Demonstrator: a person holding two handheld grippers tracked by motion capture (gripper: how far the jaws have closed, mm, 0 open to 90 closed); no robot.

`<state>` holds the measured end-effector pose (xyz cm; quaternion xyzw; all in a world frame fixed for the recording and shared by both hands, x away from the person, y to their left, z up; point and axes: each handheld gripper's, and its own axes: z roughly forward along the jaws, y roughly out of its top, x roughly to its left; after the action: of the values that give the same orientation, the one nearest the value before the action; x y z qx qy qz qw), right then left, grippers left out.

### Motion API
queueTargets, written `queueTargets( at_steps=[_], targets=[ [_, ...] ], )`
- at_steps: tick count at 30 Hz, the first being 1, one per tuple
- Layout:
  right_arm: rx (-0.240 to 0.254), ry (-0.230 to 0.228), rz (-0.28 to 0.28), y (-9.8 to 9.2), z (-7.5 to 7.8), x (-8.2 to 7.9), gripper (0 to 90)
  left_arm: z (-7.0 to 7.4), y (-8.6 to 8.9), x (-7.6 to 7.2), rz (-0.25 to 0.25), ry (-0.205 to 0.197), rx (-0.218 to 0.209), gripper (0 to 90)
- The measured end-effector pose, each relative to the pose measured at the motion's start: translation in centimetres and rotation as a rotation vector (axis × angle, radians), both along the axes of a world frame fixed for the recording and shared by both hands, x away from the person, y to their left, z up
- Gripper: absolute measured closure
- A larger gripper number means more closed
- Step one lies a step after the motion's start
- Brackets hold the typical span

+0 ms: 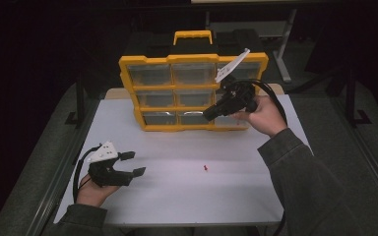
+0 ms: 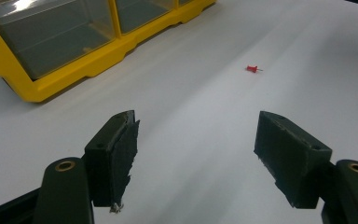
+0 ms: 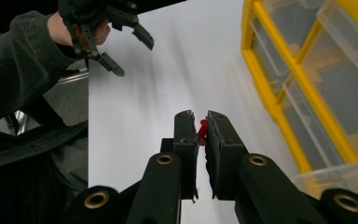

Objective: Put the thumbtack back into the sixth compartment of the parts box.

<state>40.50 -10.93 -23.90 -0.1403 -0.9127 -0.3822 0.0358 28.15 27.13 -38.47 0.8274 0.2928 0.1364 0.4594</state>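
A yellow organizer [image 1: 172, 59] with clear drawers stands upright at the back of the white table [image 1: 177, 201]. My right gripper [image 1: 207, 116] hovers in front of its lower right drawers. In the right gripper view this gripper [image 3: 201, 116] is shut on a small red push pin [image 3: 202, 130] pinched between its pads. A second red push pin [image 1: 206, 168] lies on the table's middle, also in the left gripper view as the push pin [image 2: 252, 69]. My left gripper [image 1: 136, 163] rests at the front left, open, with nothing between the pads of this gripper [image 2: 196, 140].
A clear drawer [image 3: 335, 177] at the organizer's lower right stands out from the yellow frame [image 3: 265, 84]. The organizer's corner [image 2: 51, 86] lies ahead and left of the left gripper. Dark floor and table legs surround the table.
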Motion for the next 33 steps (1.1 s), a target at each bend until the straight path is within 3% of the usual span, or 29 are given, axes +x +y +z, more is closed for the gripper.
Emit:
queueTargets(
  at_steps=[15,33],
  targets=[
    [-0.013,-0.011,-0.073,-1.9,2.2,1.4,81.6,0.0,0.1,0.0,0.005,0.004,-0.001,29.4],
    [-0.019,-0.021,-0.201,-5.3,2.6,3.3,81.6,0.1,0.2,0.0,0.004,0.007,-0.002,29.2]
  ],
)
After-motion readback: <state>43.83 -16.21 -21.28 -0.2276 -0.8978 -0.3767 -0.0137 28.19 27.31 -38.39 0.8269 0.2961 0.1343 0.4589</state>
